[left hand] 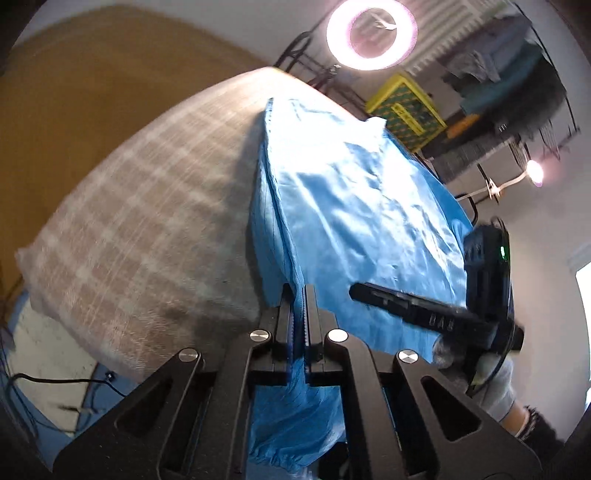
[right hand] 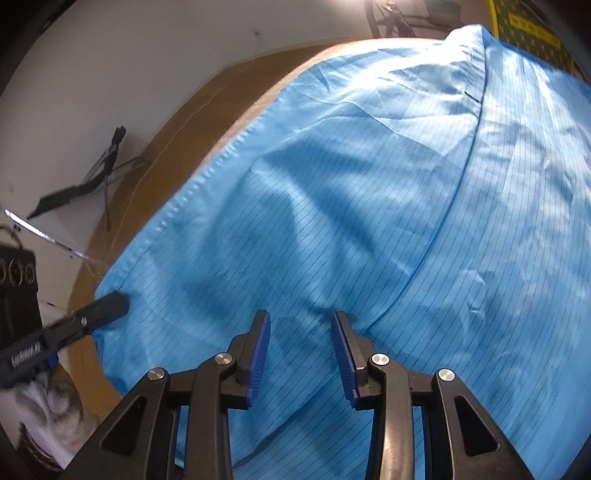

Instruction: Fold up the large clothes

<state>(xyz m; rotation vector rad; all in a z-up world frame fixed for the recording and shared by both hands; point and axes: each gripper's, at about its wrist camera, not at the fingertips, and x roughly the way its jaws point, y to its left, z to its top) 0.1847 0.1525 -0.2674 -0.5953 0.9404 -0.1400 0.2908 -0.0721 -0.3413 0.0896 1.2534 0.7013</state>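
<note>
In the left wrist view, the left gripper (left hand: 299,295) filled the bottom of the frame, and its two black fingers stood together, clamped on a fold of the blue garment (left hand: 354,206). The cloth passed between the fingers and hung down below them in the lower middle of the picture. At the lower right, the right gripper (left hand: 369,290) came in from the side, held by a hand in a pale glove (left hand: 495,384), with its tip over the blue cloth.

In the right wrist view, the right gripper (right hand: 301,332) was at the bottom centre. Its blue pads (right hand: 258,354) stood apart, with the garment (right hand: 369,206) lying under them, and they did not press on it. At the left edge of this frame the left gripper (right hand: 110,306) touched the near corner of the cloth.

Further up, the garment, light blue with thin dark lines, was spread over a checked beige cover (left hand: 140,221) on the worktop (right hand: 177,122), which showed brown along the upper left. Behind it, in the upper right of the left wrist view, were a yellow crate (left hand: 406,110) and a bright ring lamp (left hand: 371,33).
</note>
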